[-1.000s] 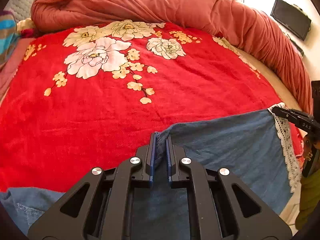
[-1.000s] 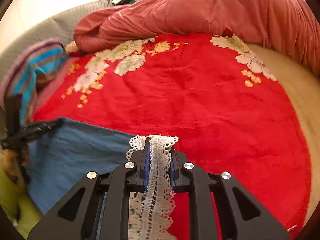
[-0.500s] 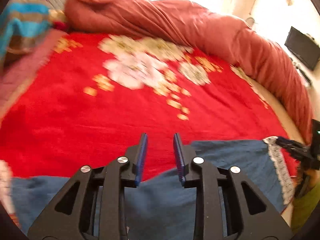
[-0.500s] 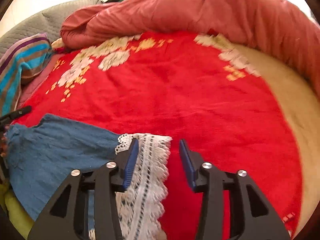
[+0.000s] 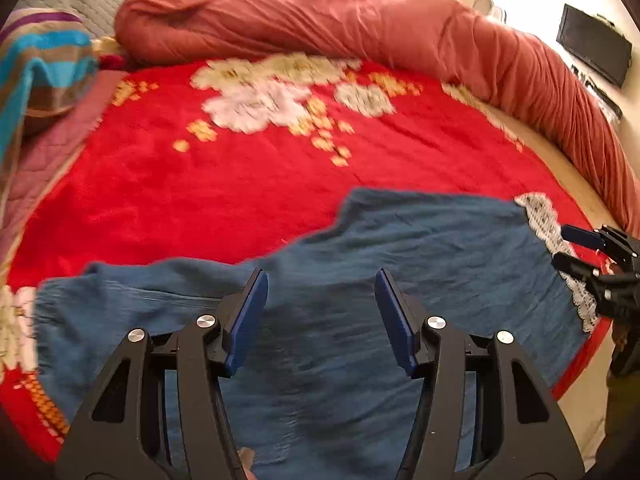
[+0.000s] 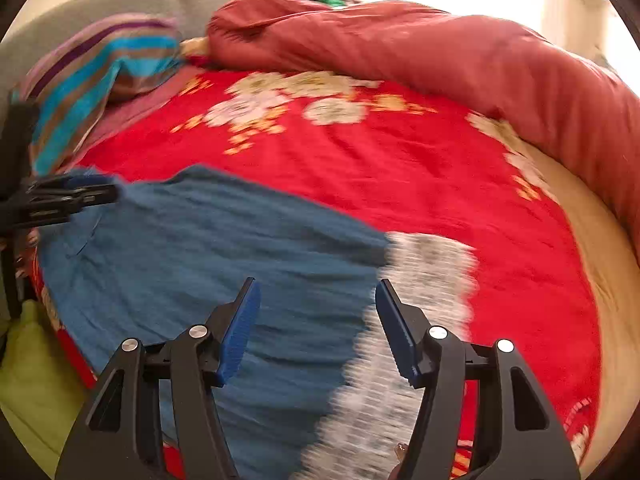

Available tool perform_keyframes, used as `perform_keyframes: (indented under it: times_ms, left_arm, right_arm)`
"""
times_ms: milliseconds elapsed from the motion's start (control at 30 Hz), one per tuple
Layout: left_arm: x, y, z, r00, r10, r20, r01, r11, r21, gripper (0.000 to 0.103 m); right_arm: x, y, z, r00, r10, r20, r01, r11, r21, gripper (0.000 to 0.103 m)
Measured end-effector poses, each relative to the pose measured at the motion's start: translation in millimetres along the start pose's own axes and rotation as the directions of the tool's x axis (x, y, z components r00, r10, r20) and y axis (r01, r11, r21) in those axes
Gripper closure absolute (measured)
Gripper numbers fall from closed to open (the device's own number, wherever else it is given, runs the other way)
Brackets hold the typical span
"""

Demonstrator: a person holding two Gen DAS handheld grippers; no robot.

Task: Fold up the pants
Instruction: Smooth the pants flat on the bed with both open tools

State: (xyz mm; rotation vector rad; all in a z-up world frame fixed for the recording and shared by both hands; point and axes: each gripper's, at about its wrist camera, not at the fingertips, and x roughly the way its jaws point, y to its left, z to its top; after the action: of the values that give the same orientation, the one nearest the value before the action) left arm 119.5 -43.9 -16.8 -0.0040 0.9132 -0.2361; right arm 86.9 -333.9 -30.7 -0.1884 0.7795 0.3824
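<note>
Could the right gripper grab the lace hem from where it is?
Probably yes. The right gripper hangs just above the pants, jaws opening and empty, and the lace hem lies flat and uncovered right under its fingertips.

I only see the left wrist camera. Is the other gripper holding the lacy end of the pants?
Observer: No. The right gripper is opening with nothing pinched; the pants lie loose underneath.
Operator: So where's the lace?
Observer: The lace hem spreads wide on the red blanket and runs down behind one finger.
Operator: Is anything behind the big quilt?
Observer: Something green peeks over the quilt; I can't tell what it is.
</note>
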Motion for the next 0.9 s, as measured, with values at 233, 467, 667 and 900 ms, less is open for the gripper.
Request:
perform_keyframes:
  times_ms: [233, 467, 667, 900]
  left_arm:
    - [19, 44, -14, 0.997, -0.043, -0.060, 0.033, 0.986, -0.164, 0.065]
    - [19, 45, -16, 0.996, -0.074, -0.044, 0.065, 0.982, -0.179, 0.066]
    - [-21, 22, -11, 0.998, -0.044, 0.037, 0.047, 0.995, -0.085, 0.047]
    - [-47, -11, -31, 0.998, -0.058, 0.035, 0.058, 0.998, -0.002, 0.037]
  right_arm:
    - [33, -19, -8, 0.977, -0.162, -0.136, 0.165, 0.986, 0.016, 0.044]
    - [33, -40, -18, 0.986, -0.089, -0.139, 0.105, 0.988, 0.116, 0.044]
    - [-11, -42, -15, 0.999, -0.007, -0.032, 0.013, 0.985, 0.173, 0.045]
    - [-64, -31, -19, 0.998, -0.038, 0.041, 0.033, 0.992, 0.119, 0.044]
